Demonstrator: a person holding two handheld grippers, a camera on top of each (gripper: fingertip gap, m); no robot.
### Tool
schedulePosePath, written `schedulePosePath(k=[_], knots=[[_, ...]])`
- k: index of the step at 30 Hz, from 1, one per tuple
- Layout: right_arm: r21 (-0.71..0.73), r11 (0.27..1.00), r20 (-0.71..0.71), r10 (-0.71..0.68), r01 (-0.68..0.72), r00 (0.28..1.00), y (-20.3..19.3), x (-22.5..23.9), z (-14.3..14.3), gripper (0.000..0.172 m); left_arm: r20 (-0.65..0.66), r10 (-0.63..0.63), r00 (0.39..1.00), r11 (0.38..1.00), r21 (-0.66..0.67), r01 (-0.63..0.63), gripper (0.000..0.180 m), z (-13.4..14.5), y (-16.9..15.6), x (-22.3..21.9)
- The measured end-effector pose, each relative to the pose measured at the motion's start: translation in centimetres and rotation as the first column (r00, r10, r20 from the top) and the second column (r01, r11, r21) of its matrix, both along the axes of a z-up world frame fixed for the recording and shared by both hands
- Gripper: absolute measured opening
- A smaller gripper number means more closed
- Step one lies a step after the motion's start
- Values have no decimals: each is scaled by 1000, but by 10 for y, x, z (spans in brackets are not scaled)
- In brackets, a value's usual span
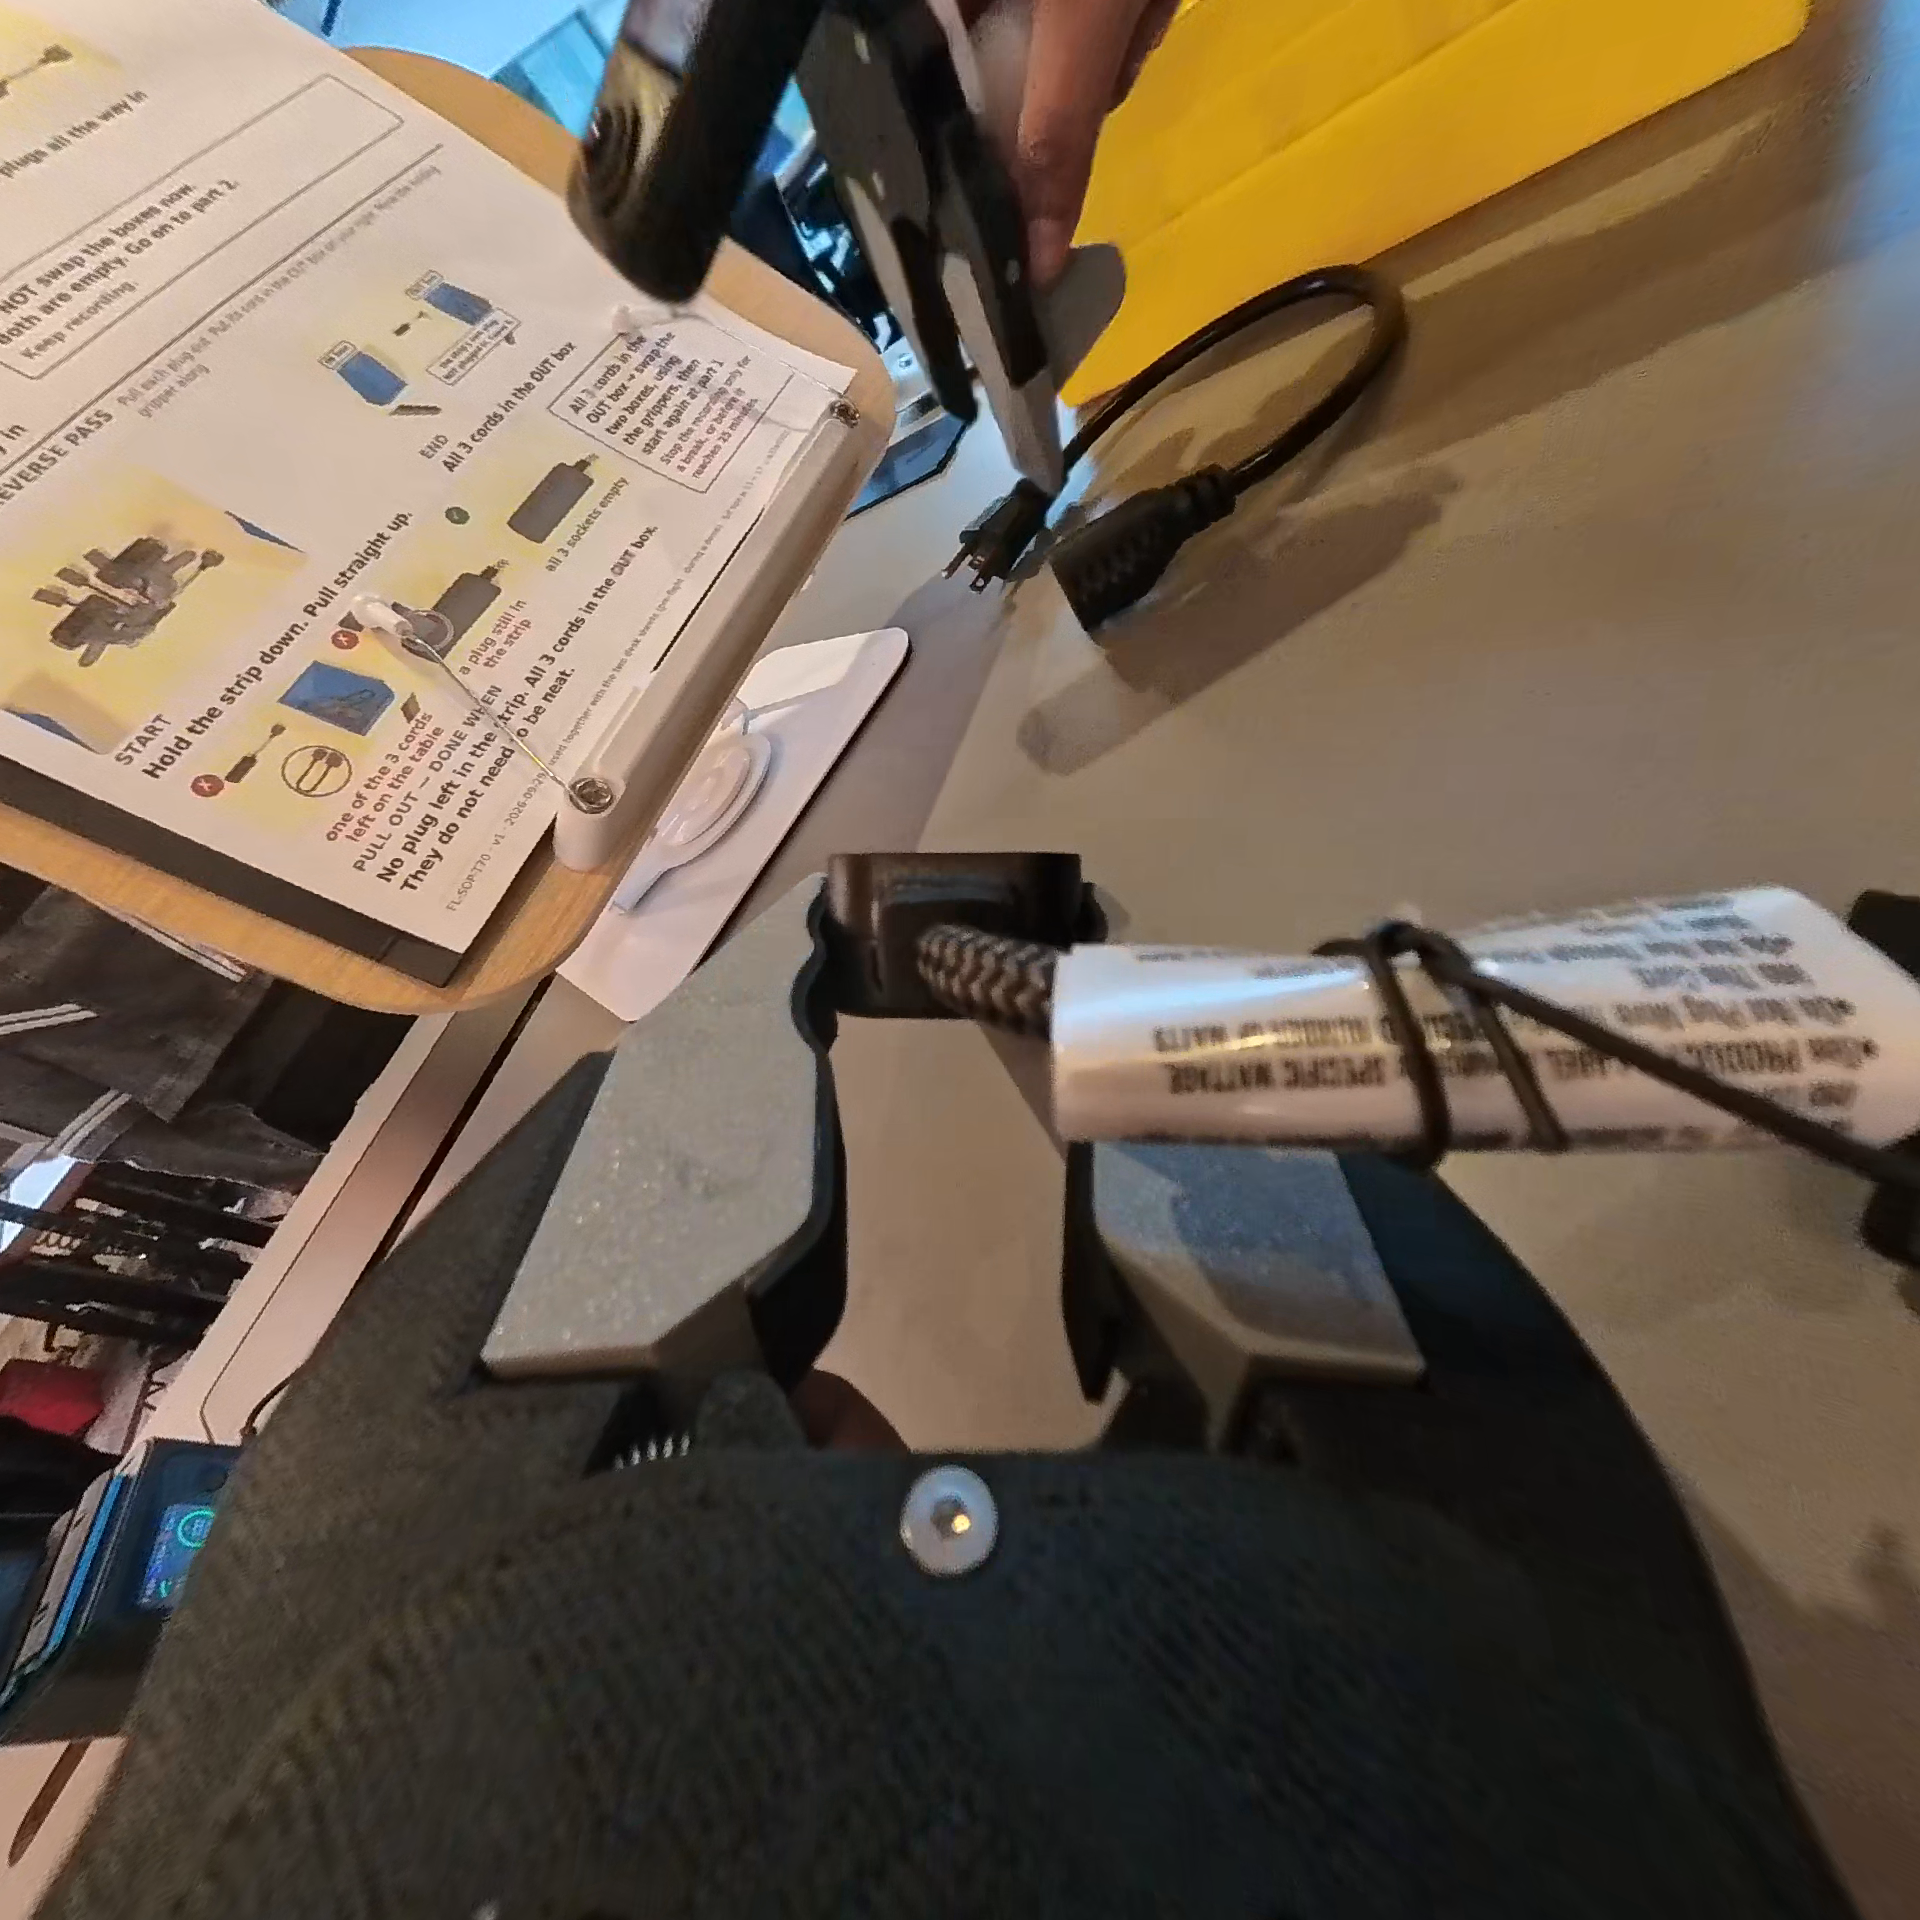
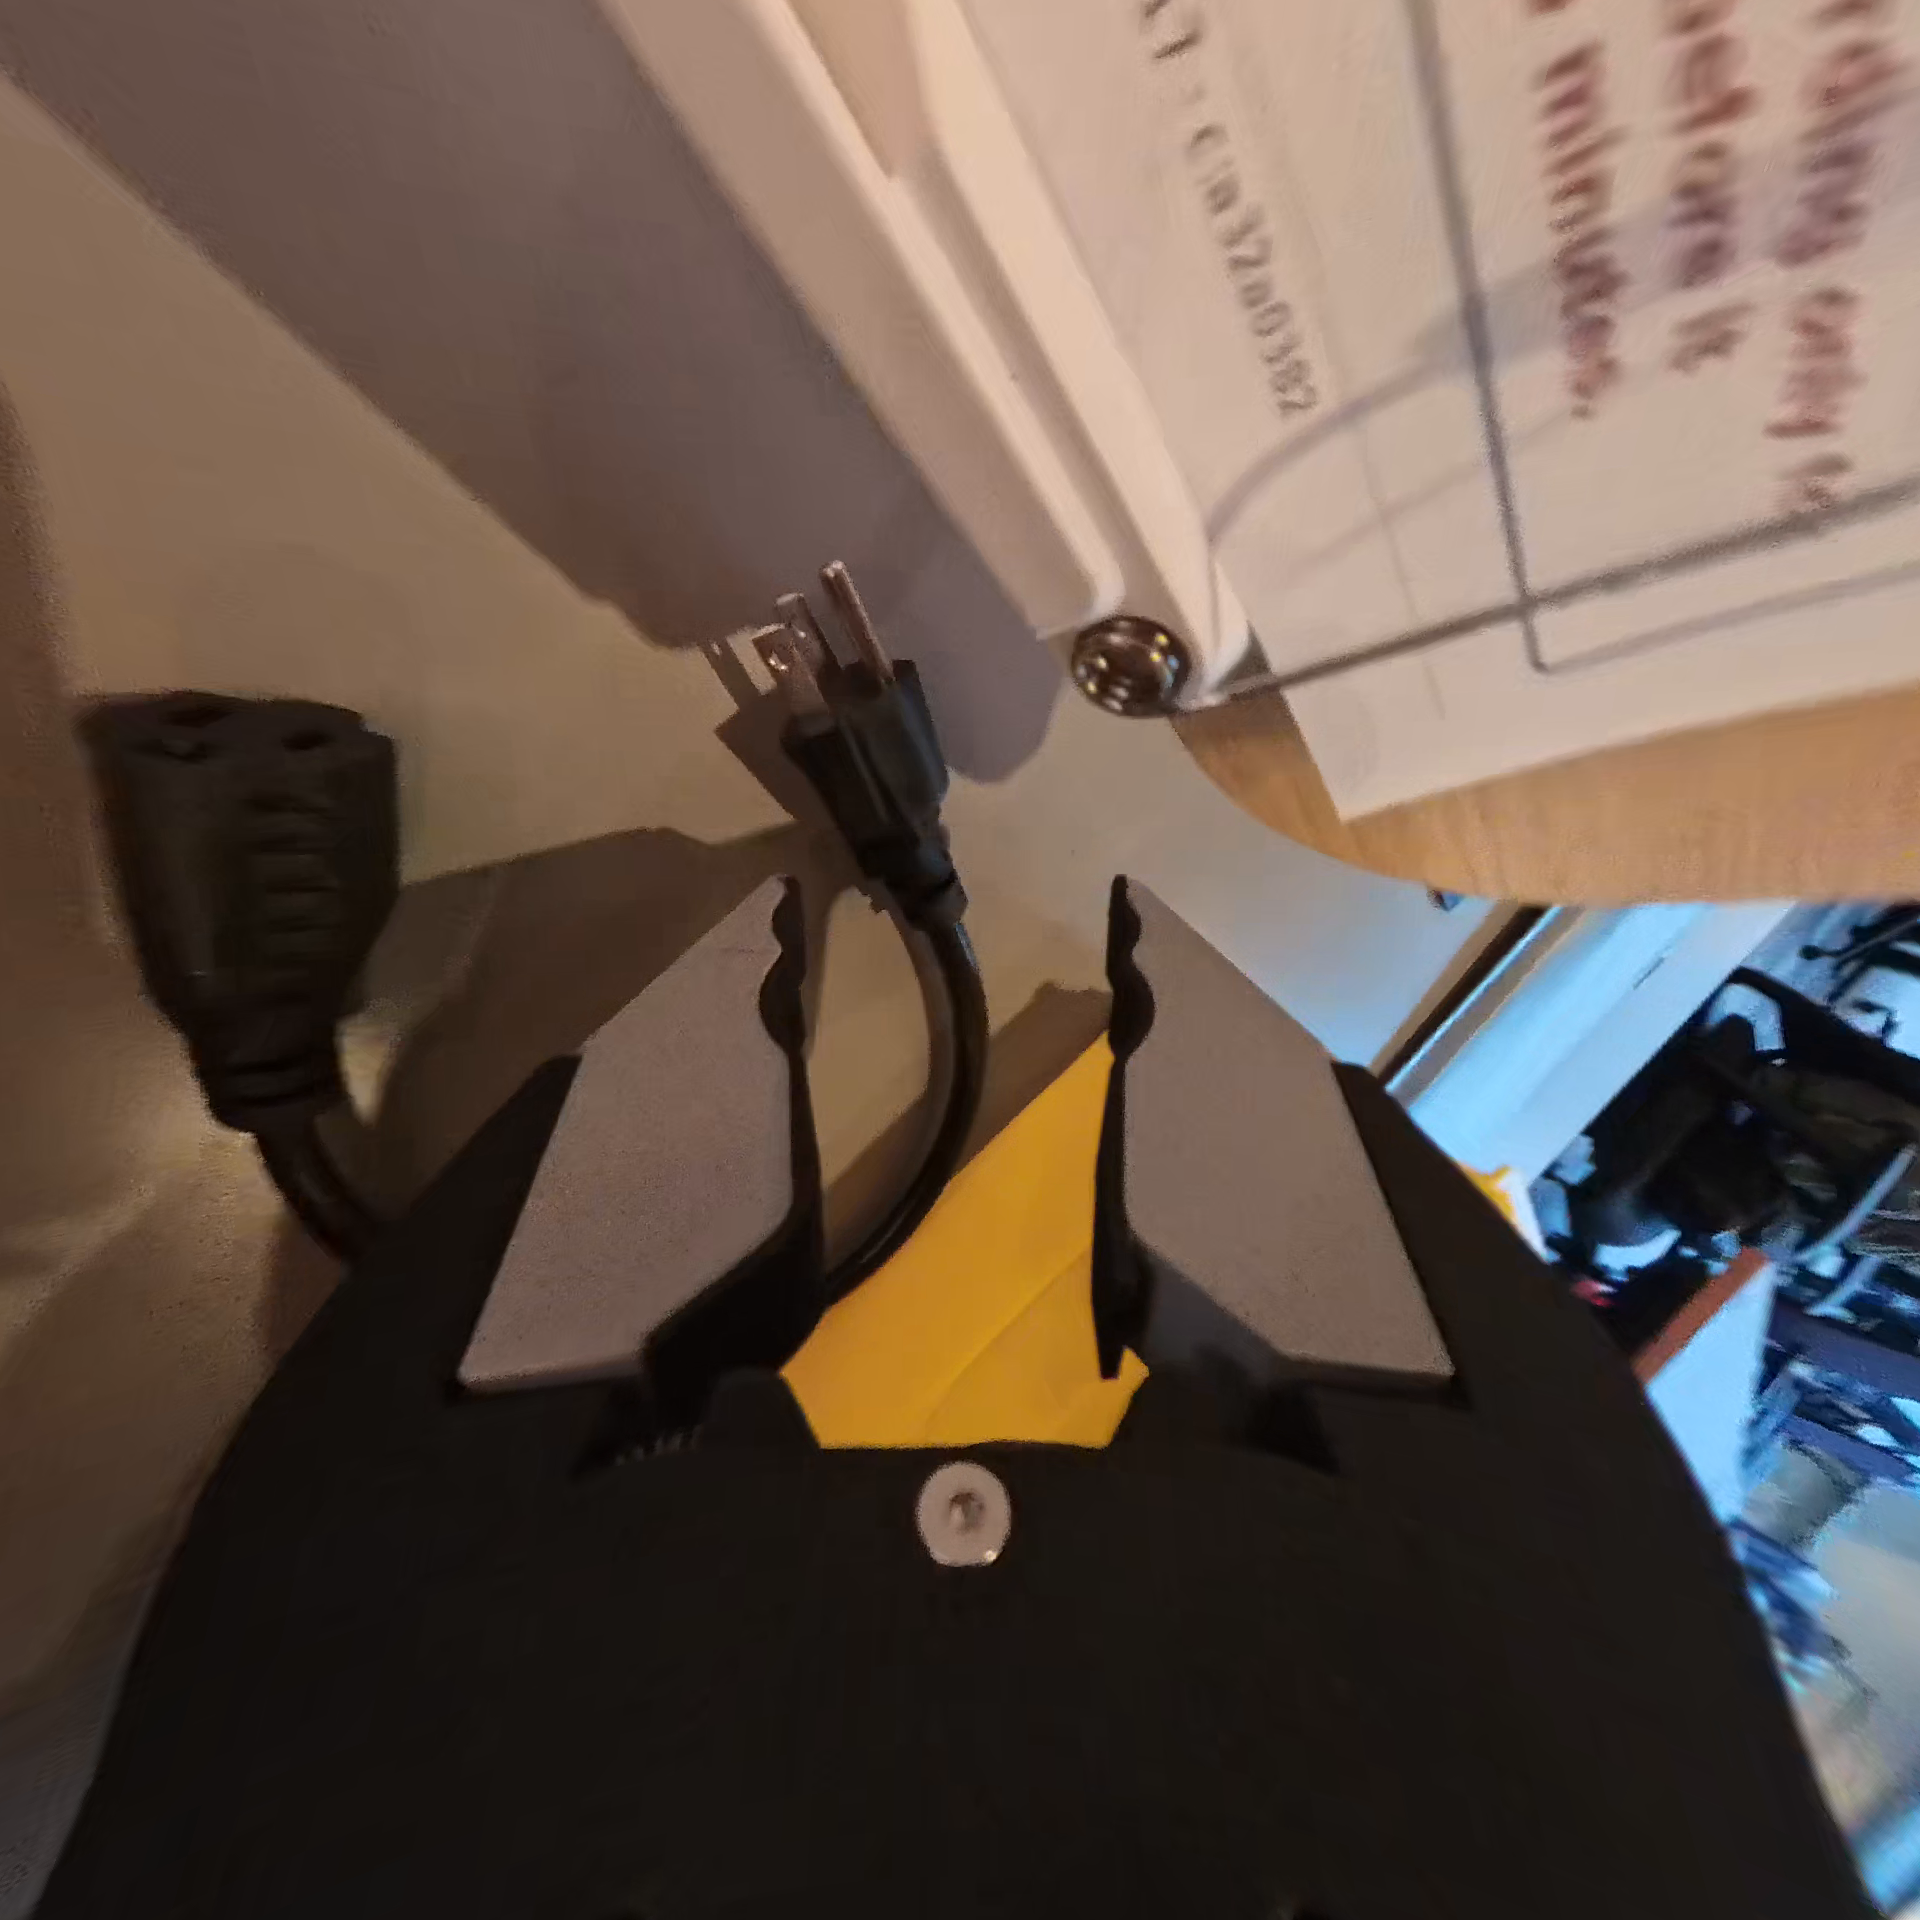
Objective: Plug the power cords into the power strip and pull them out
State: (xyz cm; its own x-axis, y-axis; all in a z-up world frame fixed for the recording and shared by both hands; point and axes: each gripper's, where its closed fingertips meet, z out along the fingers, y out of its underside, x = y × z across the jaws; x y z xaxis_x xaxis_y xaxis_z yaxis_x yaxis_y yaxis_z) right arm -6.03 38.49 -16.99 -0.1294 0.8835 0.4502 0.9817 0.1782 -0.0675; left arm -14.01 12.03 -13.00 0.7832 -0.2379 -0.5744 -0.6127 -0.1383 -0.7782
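Note:
In the left wrist view my left gripper (image 1: 956, 920) is shut on the black end of the power strip (image 1: 951, 914). The strip's braided cord (image 1: 987, 971), with a white label (image 1: 1455, 1029) wrapped around it, runs off to the right. My right gripper (image 2: 951, 904) is open. A short black power cord (image 2: 956, 1039) runs loosely between its fingers, with no pad pressing on it. The cord's three-prong plug (image 2: 868, 727) sits just past the fingertips, and its socket end (image 2: 249, 862) lies to the left. The left wrist view shows the right gripper (image 1: 1029, 473) above this plug (image 1: 987, 540).
An instruction sheet on a wooden stand (image 1: 312, 468) rises at the left, on a white base plate (image 1: 810, 686). A yellow box (image 1: 1403, 156) sits at the back right and shows under the right gripper (image 2: 966, 1309). A hand (image 1: 1070, 125) holds the right gripper. The beige table (image 1: 1455, 675) lies beneath. Some 30 cm of space lies between my two pairs of fingers.

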Motion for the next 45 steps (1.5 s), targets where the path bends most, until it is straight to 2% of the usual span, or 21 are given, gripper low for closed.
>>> schedulePosePath(k=[3,4,5,6,10,13,15,19,21,22,24,27,30,32,34,38,40,45], knots=[[41,998,111,52,-57,992,14,5,-14,54,2,1,1000,1000,-2,-1,41,0,0,-2],[42,996,126,68,-74,990,15,6,-18,43,5,2,1000,1000,-4,-2,41,0,0,-2],[21,995,117,93,-96,989,12,4,-23,25,8,2,1000,1000,-5,-2,41,0,0,-2],[0,992,92,123,-123,988,7,0,-25,16,8,1,1000,1000,-4,-1,41,0,0,-2],[38,960,-24,279,-278,960,-19,-14,-14,16,18,1,1000,1000,-7,-1,41,0,0,-2],[158,861,-189,508,-484,841,-74,-32,17,16,48,6,999,1000,-17,-5,41,-1,0,-5],[189,799,-232,601,-570,765,-117,-34,23,16,66,11,998,1000,-26,-9,41,-2,0,-6],[192,671,-190,742,-716,643,-193,-27,-1,15,71,25,997,999,-37,-22,40,-4,0,-10],[96,612,-209,784,-785,585,-226,-15,-18,15,67,32,997,999,-40,-30,40,-4,0,-11],[44,606,-235,779,-794,582,-235,-11,-23,14,65,35,997,999,-41,-33,40,-4,-1,-12],[-46,628,-302,733,-777,610,-241,-8,-23,18,68,38,997,998,-44,-35,40,-4,-1,-13],[-263,654,-432,577,-709,692,-244,-7,-11,25,70,36,997,998,-47,-33,41,-5,-1,-14],[-488,614,-514,372,-621,773,-239,-7,4,23,69,33,997,998,-53,-29,41,-5,-2,-14],[-602,579,-508,253,-549,823,-232,-6,4,12,70,31,997,998,-58,-27,41,-5,-2,-14],[-666,564,-479,180,-489,859,-225,-4,-4,11,73,27,997,998,-64,-23,41,-6,-3,-14],[-695,556,-446,163,-456,880,-221,1,-19,23,93,6,996,997,-75,1,41,-6,-4,-12],[-724,525,-429,167,-448,888,-221,3,-21,27,98,2,995,997,-76,6,41,-6,-5,-12],[-866,337,-352,117,-370,929,-229,3,-17,25,99,-3,995,997,-77,11,41,-6,-5,-12]])
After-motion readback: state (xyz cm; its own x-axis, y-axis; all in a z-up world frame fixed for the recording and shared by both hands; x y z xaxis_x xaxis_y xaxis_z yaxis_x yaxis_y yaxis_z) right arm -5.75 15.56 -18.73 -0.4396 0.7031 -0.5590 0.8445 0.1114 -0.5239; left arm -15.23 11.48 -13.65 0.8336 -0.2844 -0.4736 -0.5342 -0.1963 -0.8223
